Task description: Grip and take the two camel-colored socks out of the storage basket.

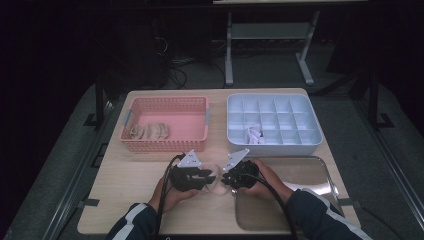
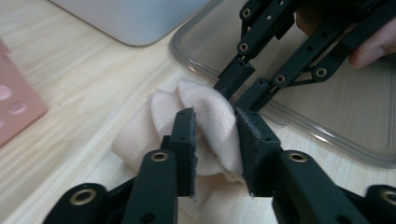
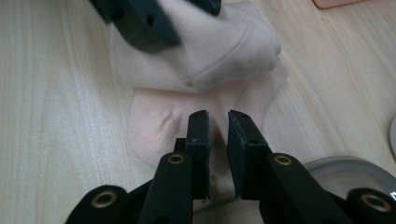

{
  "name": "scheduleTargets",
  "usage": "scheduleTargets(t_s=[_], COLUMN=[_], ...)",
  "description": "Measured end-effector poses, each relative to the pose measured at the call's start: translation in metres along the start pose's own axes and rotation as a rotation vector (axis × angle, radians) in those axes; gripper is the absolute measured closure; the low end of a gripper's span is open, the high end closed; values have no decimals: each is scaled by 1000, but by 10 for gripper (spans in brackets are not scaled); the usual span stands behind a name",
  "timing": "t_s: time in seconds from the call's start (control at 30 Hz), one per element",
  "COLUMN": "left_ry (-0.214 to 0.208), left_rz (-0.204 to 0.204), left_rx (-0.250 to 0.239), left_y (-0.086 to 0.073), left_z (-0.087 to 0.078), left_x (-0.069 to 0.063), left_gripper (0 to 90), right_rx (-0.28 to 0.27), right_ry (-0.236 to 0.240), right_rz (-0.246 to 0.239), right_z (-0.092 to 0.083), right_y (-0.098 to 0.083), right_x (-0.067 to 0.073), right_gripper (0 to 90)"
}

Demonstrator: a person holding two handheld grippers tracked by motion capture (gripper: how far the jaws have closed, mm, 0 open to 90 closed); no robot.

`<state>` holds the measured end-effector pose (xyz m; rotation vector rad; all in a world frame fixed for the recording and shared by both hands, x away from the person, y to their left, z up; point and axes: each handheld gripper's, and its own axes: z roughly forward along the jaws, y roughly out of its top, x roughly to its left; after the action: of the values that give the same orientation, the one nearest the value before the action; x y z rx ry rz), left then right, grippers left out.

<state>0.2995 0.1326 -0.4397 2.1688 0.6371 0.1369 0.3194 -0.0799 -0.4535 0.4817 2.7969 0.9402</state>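
A pale pink sock [image 1: 218, 186] lies on the wooden table between my two grippers, partly folded over itself. My left gripper [image 1: 212, 176] comes in from the left; in the left gripper view its jaws [image 2: 217, 126] squeeze a thick fold of the sock [image 2: 159, 116]. From the right, my right gripper [image 1: 224, 179] reaches the sock at the tray's corner. The right gripper view has its jaws [image 3: 217, 123] nearly together, pinching the sock's thin flat edge [image 3: 154, 121]. The left gripper [image 3: 182, 14] is on the folded part just beyond.
A pink basket [image 1: 165, 145] holding several socks [image 1: 150, 131] stands at the back left. A white divided organizer [image 1: 275, 145] at the back right has a folded white item [image 1: 254, 134] in one cell. A metal tray [image 1: 300, 165] lies at the front right.
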Motion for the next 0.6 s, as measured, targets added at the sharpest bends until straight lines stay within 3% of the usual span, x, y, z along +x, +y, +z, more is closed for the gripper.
scheduleTargets(t_s=[0.17, 0.3, 0.43, 0.5, 0.53, 0.57, 0.6], left_ry=[22, -27, -46, 2, 2, 50, 50], left_rz=[-22, -30, -23, -8, -8, 26, 26], left_rx=[-53, -114, -132, -108, -108, -63, -63], left_y=[1, 3, 5, 5, 5, 2, 2], left_z=[-8, -16, -21, -26, -26, -29, -29], left_x=[4, 4, 2, 0, 0, 0, 0], left_gripper=[645, 579, 582, 581, 594, 602, 620], right_rx=[-4, -4, -6, -7, -7, -6, -6], right_ry=[2, 2, -5, -3, -3, -8, -8], right_rz=[-12, -7, -11, -8, -8, -15, -15], right_z=[1, 1, 2, 2, 2, -2, -2], right_y=[0, 0, 0, 0, 0, 1, 1], right_x=[1, 1, 0, 0, 0, 0, 0], right_gripper=[778, 777, 779, 770, 770, 762, 762])
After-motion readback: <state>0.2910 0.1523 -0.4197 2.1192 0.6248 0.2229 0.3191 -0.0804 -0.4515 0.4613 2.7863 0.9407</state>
